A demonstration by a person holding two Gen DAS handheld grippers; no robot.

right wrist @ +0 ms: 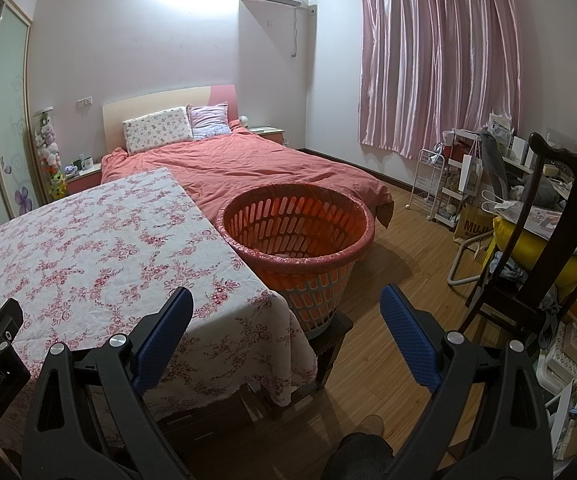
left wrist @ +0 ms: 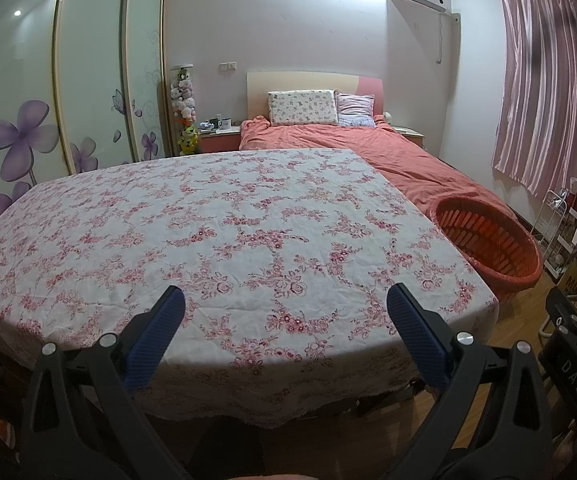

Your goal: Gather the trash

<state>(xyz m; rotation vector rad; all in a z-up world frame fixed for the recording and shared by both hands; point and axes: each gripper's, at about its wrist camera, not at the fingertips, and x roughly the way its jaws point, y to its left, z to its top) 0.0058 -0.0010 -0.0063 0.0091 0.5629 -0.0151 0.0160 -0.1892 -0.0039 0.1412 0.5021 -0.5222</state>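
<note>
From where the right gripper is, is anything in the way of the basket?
Nothing visible blocks it. The right gripper is open and empty, and the basket sits just ahead, beside the table. Only the table's corner lies near the path, to the left.

The table (left wrist: 88, 240) wears matt, faintly creased floral cloth. Beside it, the slotted plastic basket (right wrist: 352, 216) carries a thin glossy liner. Beyond it hang shiny satin curtains (right wrist: 440, 60); the floor (right wrist: 408, 248) is smooth wood.

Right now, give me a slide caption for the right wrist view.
Open right gripper hovers over the floral table corner, facing the empty orange-lined basket beside the bed.
</note>
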